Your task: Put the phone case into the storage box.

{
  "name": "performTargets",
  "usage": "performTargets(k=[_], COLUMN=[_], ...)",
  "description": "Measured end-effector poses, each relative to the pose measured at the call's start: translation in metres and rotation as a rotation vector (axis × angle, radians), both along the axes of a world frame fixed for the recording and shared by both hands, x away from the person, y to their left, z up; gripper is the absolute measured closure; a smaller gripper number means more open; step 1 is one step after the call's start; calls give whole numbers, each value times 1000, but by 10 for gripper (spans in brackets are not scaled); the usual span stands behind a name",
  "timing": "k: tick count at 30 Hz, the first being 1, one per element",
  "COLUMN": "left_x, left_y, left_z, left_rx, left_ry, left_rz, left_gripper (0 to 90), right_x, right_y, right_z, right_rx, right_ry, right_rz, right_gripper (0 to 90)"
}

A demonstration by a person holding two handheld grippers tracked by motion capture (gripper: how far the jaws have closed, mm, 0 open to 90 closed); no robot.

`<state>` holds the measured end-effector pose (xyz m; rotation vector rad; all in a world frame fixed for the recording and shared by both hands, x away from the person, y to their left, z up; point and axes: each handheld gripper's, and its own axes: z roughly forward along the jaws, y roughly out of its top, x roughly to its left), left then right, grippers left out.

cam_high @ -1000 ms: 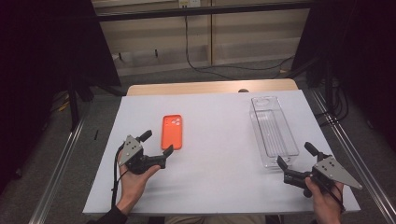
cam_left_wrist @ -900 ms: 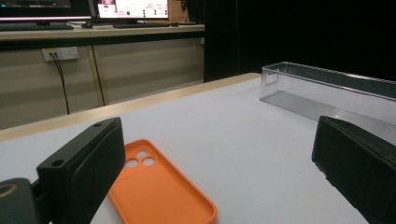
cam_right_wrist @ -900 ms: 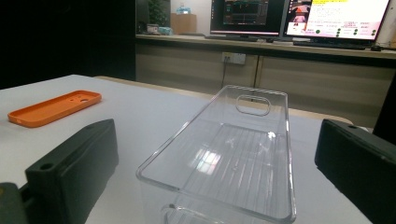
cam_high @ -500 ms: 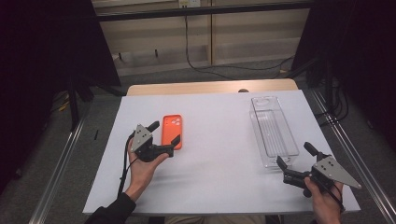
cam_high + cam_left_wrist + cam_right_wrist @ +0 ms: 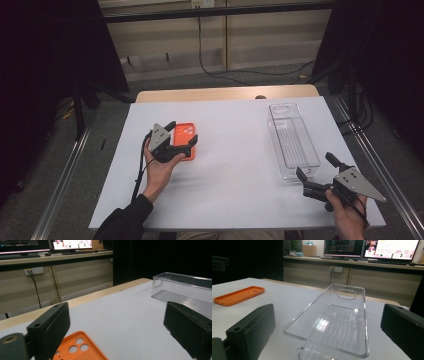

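1. On the white table (image 5: 235,165), a wide bare stretch lies between the orange phone case (image 5: 186,136) on the left and the clear plastic tray (image 5: 292,140) on the right, so the middle is open room for either arm.
2. The tray's near end stands close to the front right part of the table, and its far end reaches toward the wooden strip (image 5: 225,94) along the back edge.
3. The left gripper (image 5: 181,137) hangs directly over the phone case, its jaws spread apart, one at the case's left side and the other at its near right corner; I cannot tell whether they touch it.
4. In the left gripper view the case (image 5: 80,348) lies flat between and below the two black jaws, camera cutouts facing up, with the tray (image 5: 185,293) well off to the right.
5. The right gripper (image 5: 315,172) sits just at the tray's near end, jaws wide apart and holding nothing.
6. In the right gripper view the tray (image 5: 332,322) sits between the spread jaws, and the case (image 5: 238,296) lies far off at the left.
7. The person's left hand (image 5: 159,167) and dark sleeve come in from the bottom left; the right hand (image 5: 347,212) grips its tool at the front right corner.
8. Around the table the floor is grey, metal rails run along both sides, cables hang on the back wall, and lit monitors (image 5: 372,248) stand on a bench beyond.
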<state>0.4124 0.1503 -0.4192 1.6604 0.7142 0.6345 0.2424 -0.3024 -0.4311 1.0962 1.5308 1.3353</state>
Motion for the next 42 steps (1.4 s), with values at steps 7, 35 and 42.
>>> performTargets(k=[7, 35, 42], left_x=[0, -1, 12], left_y=[2, -6, -12], left_z=[0, 13, 19], left_rx=[20, 66, 127], left_ry=[20, 150, 244], left_rz=[22, -160, -165], left_gripper=[183, 900, 900], right_x=[0, 0, 0], right_y=[0, 0, 0], right_z=[0, 0, 0], right_rx=[4, 8, 6], right_ry=[-1, 7, 7], right_rz=[5, 12, 15], right_gripper=[0, 0, 0])
